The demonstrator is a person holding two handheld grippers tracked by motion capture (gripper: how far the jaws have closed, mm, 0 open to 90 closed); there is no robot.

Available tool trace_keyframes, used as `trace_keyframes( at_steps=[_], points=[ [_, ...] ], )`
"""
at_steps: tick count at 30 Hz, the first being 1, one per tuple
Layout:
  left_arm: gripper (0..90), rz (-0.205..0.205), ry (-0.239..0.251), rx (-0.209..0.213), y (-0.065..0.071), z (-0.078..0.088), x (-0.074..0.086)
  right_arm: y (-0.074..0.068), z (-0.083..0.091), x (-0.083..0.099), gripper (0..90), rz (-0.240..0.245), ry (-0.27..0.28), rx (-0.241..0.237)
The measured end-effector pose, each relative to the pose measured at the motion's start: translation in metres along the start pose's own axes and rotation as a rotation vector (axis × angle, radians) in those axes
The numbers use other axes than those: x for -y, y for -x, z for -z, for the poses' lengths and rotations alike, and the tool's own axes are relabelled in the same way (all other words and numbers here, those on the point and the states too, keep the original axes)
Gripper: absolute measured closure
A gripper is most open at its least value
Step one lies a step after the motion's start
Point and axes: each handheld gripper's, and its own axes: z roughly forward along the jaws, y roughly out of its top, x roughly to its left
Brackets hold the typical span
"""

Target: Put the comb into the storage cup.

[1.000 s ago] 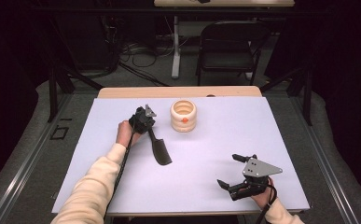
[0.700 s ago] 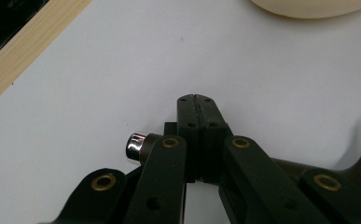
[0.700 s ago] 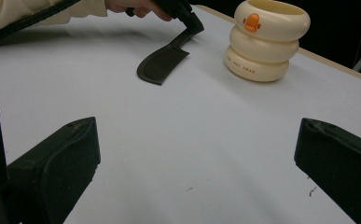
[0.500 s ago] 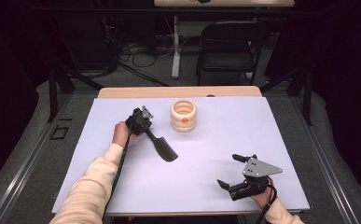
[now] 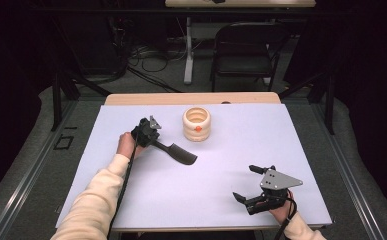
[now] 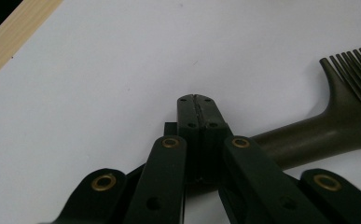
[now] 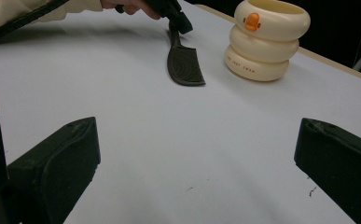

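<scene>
Dark olive plastic — a wide-toothed comb (image 5: 178,152) lies on the white table (image 5: 131,200), its toothed end pointing toward the person's right and its handle caught in the left gripper (image 5: 150,134). In the left gripper view the jaws are pressed together at the tips, clamped on the comb's handle (image 6: 304,142), which runs out to the right of them to the teeth (image 6: 355,70). Just beyond the comb stands a cream ringed holder (image 5: 197,124) with a small orange mark on its side, near the comb but apart from it. The right gripper (image 5: 251,182) rests near the table's front right corner — well apart from both — with its jaws spread wide and nothing between them.
</scene>
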Motion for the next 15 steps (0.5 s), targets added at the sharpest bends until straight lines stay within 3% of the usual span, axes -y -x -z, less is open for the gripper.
trace_keyframes(
  at_steps=[15],
  points=[
    [89.9,-0.017,-0.035,0.02,0.001,0.0032,0.0022,-0.0002,0.0006,-0.0002,0.0,0.0,0.003,-0.001]
  ],
)
